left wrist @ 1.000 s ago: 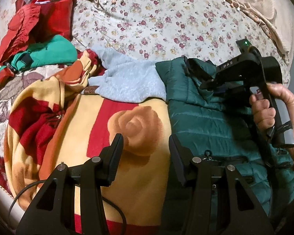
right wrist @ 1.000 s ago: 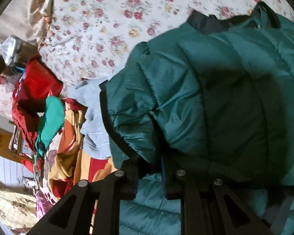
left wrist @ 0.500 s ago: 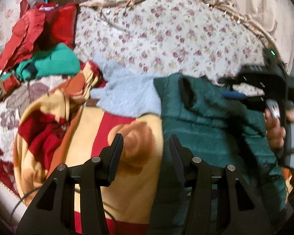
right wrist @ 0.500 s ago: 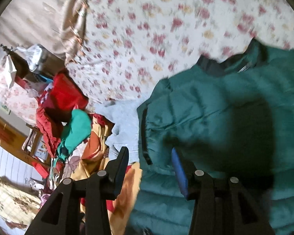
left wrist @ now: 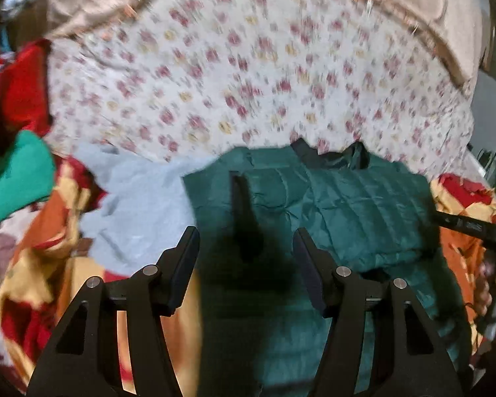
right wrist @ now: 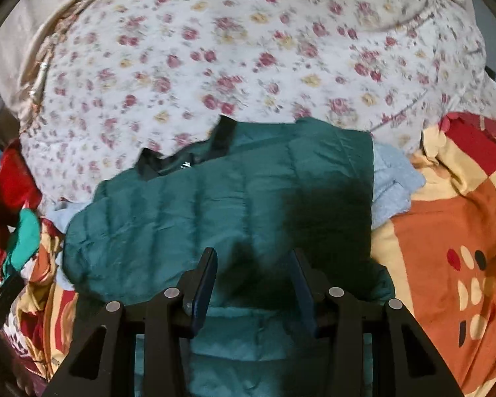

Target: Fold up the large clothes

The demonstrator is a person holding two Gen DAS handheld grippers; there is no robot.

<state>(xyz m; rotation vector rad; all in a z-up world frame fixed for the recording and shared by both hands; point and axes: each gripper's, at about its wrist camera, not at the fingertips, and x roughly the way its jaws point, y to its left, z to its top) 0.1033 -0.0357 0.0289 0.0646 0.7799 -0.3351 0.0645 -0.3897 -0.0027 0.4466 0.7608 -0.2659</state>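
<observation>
Green padded jacket [right wrist: 221, 211]: lies on the bed ahead of both grippers' fingers, one side folded over; left gripper [left wrist: 246, 264] and right gripper [right wrist: 253, 278] spread apart, empty; further folds likely remain.

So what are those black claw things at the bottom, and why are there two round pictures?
Those claws are grabbers that a person holds, one in each hand. Each has a small camera looking out along its two fingers, so you get two round pictures. One shows the left gripper, the other the right gripper. Both are open and hold nothing. Under them lies a dark green quilted puffer jacket, folded over on itself, on a yellow, red and orange blanket. A pale blue-grey sweater sticks out from under the jacket, and behind is a white quilt with small red flowers. At the left are some red and green clothes.
</observation>
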